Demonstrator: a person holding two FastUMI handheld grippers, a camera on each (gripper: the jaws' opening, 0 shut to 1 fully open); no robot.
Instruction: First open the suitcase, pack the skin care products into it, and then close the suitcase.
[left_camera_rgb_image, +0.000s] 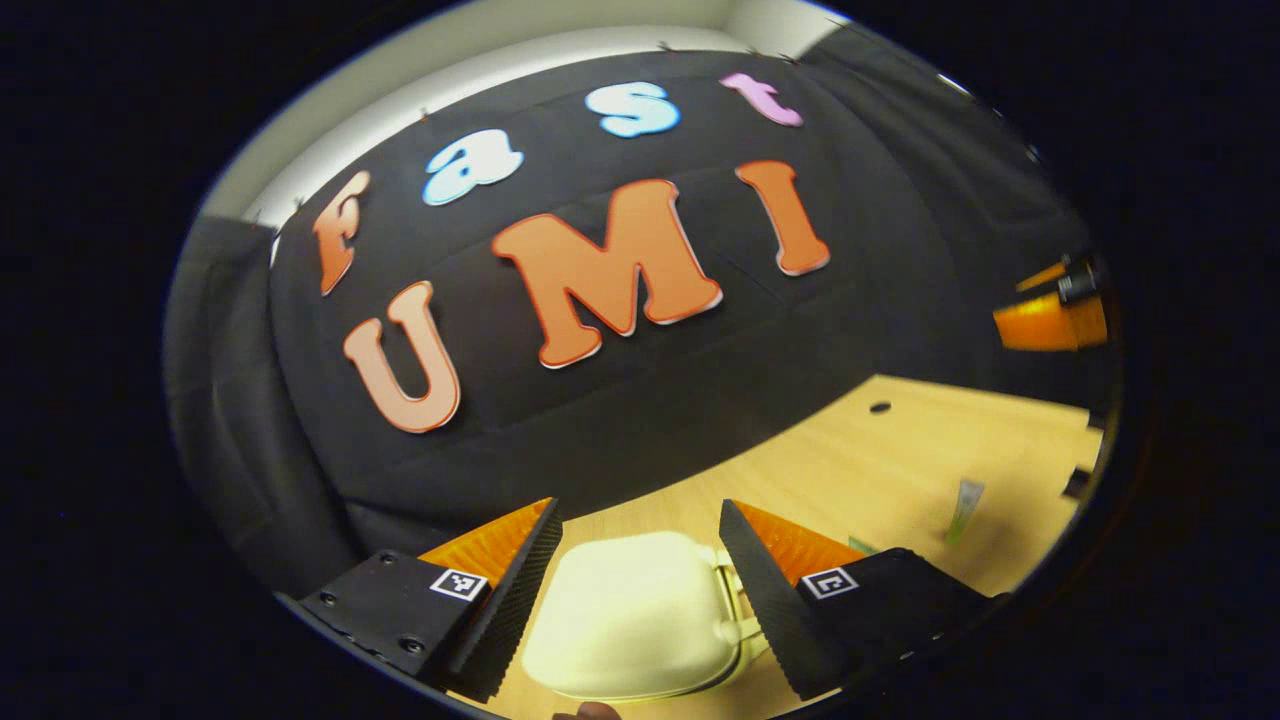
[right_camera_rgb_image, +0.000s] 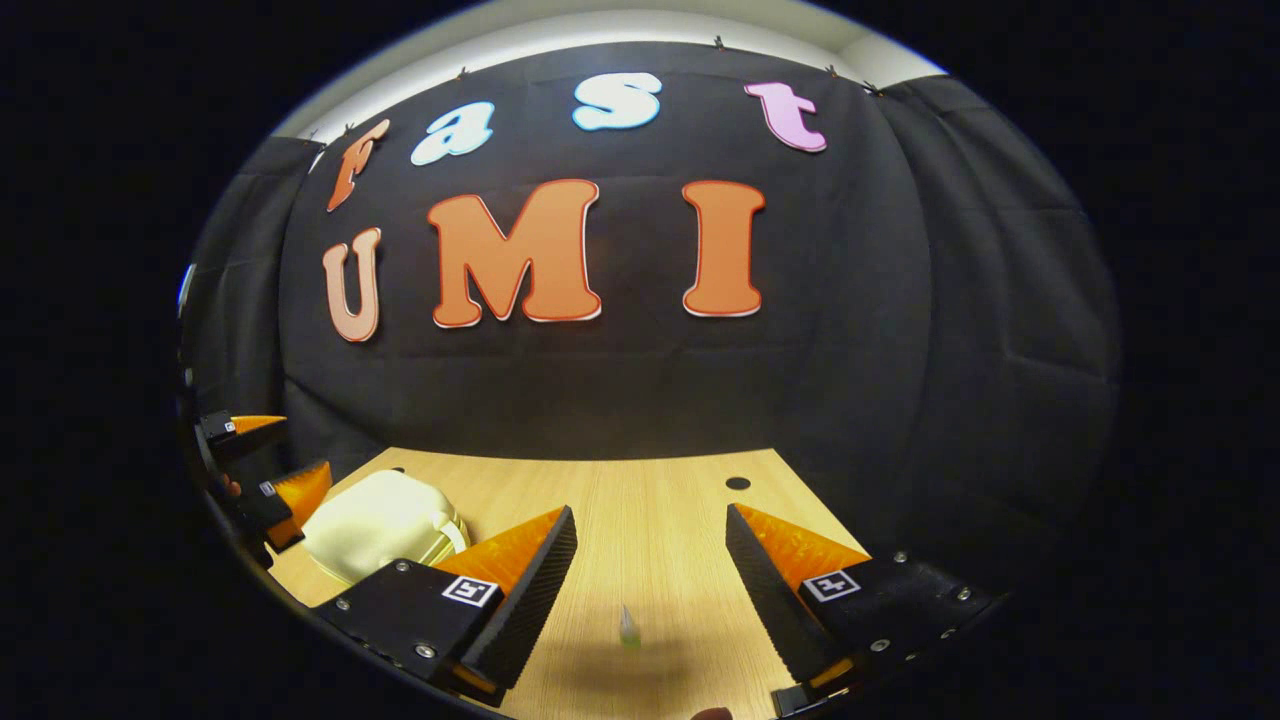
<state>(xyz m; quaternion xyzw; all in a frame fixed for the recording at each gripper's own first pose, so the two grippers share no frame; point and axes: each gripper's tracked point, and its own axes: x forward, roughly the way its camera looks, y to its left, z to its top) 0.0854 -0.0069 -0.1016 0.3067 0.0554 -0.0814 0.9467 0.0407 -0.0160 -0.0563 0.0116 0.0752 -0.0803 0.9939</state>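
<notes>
A small cream suitcase lies shut on the wooden table, with its handle on the right side. My left gripper hangs open above it, one finger over each side, touching nothing. A small pale green skin care tube lies on the table to the right. In the right gripper view my right gripper is open above the table, and the same tube lies below, between its fingers. The suitcase sits at the left, with the left gripper above it.
The black cloth wall stands behind the table. There is a round cable hole in the tabletop near the back edge, the cable hole also lying far behind the right gripper. The right gripper shows at the right edge of the left gripper view.
</notes>
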